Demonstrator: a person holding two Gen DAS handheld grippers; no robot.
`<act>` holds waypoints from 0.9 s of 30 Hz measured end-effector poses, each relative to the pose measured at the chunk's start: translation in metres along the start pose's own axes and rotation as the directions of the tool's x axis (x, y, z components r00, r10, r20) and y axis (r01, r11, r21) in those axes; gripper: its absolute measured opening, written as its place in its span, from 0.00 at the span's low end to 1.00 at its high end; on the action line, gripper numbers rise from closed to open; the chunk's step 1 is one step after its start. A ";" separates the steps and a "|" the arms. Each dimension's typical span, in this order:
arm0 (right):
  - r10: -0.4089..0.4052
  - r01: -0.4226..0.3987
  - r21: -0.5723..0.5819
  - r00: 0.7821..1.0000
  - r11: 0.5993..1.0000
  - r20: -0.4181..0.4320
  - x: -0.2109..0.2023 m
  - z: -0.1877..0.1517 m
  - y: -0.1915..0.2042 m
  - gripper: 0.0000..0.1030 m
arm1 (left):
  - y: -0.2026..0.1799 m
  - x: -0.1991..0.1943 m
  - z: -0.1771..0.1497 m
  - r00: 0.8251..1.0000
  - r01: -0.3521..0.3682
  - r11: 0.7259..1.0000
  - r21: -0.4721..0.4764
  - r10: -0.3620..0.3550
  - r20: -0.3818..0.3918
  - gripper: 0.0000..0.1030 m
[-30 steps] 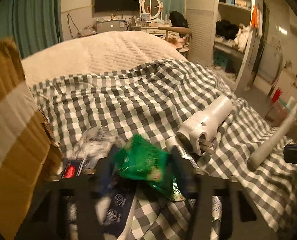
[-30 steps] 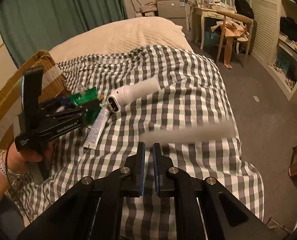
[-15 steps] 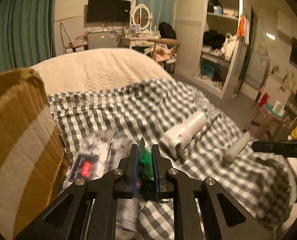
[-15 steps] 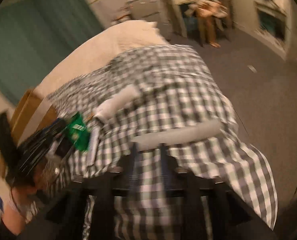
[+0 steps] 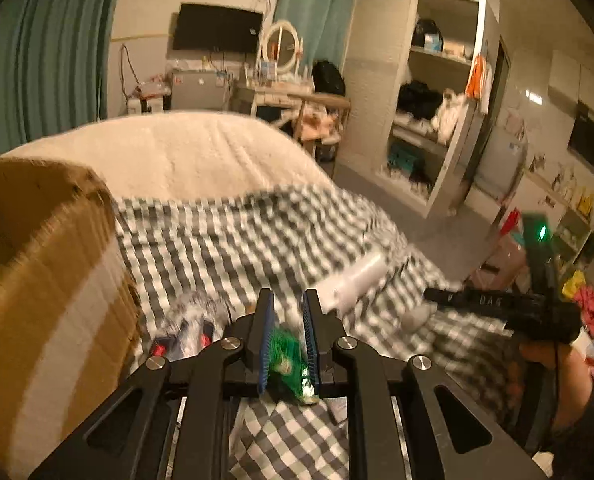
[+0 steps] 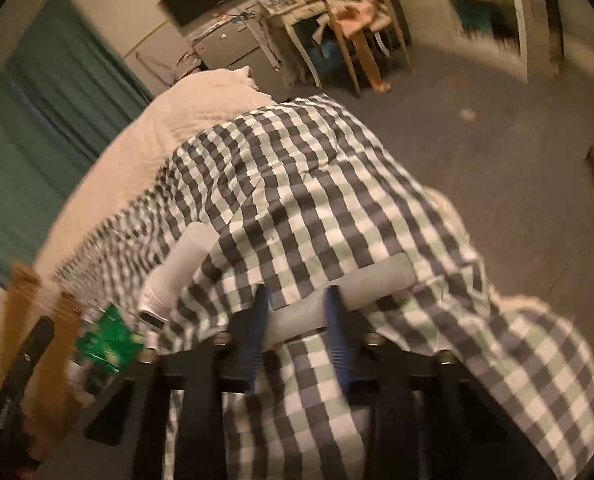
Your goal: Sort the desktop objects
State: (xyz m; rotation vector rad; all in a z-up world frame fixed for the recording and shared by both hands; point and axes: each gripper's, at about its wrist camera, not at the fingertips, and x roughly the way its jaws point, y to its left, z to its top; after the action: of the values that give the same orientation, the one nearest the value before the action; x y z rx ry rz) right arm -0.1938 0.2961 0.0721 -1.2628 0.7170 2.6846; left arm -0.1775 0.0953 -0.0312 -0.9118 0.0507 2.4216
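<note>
A green packet (image 5: 287,354) is gripped in the left hand-held gripper (image 5: 288,330), lifted above the checked bedcover (image 5: 233,240).
The right hand-held gripper (image 6: 297,332), spread wide, straddles a grey cylinder (image 6: 361,286) for pickup; a cardboard box (image 5: 45,280) waits beside, likely as the sorting bin.

The checked cloth (image 6: 337,208) on the bed is seen as soft, matt woven fabric, and a cream quilted cover (image 5: 185,152) with a stitched texture is shown beyond it. The green packet (image 5: 287,356) is rendered as glossy, crinkled plastic film. The cardboard box (image 5: 45,280) is shown matt brown with rough, torn edges. The white cylinder (image 6: 185,264) appears smooth plastic.
</note>
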 end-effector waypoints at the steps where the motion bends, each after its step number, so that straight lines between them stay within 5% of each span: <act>1: 0.000 0.000 -0.003 1.000 1.000 0.008 -0.002 -0.002 -0.001 0.19 | -0.001 0.007 -0.004 1.000 -0.002 1.000 0.004 0.002 -0.031 0.25; 4: 0.011 -0.011 0.014 1.000 1.000 0.006 -0.006 -0.005 -0.008 0.18 | -0.003 0.026 -0.018 0.995 -0.019 1.000 0.006 0.019 -0.102 0.47; 14: 0.004 0.004 0.126 0.998 0.992 -0.063 0.016 -0.006 -0.026 0.23 | 0.008 0.036 -0.024 0.987 -0.110 0.992 -0.059 0.102 -0.126 0.58; 15: 0.033 -0.025 0.180 0.998 0.983 -0.046 0.016 -0.005 -0.031 0.26 | 0.010 0.033 -0.024 0.986 -0.117 0.991 -0.064 0.109 -0.124 0.59; 18: 0.152 -0.140 0.283 0.988 0.949 -0.018 0.016 -0.008 -0.036 0.68 | 0.016 0.027 -0.018 0.986 -0.135 0.987 -0.087 0.125 -0.110 0.65; 23: 0.036 -0.020 0.238 0.997 0.971 -0.061 0.017 -0.006 -0.019 0.68 | 0.023 0.028 -0.016 0.988 -0.127 0.986 -0.111 0.115 -0.107 0.72; 27: -0.003 -0.003 0.179 1.000 0.984 0.029 -0.008 -0.013 -0.014 0.67 | 0.022 0.035 -0.018 0.987 -0.133 0.986 -0.102 0.123 -0.099 0.72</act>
State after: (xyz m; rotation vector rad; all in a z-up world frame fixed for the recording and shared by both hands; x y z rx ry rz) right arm -0.1757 0.3041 0.0655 -1.1773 0.9300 2.5648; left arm -0.1998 0.0899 -0.0700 -1.1007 0.0127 2.5194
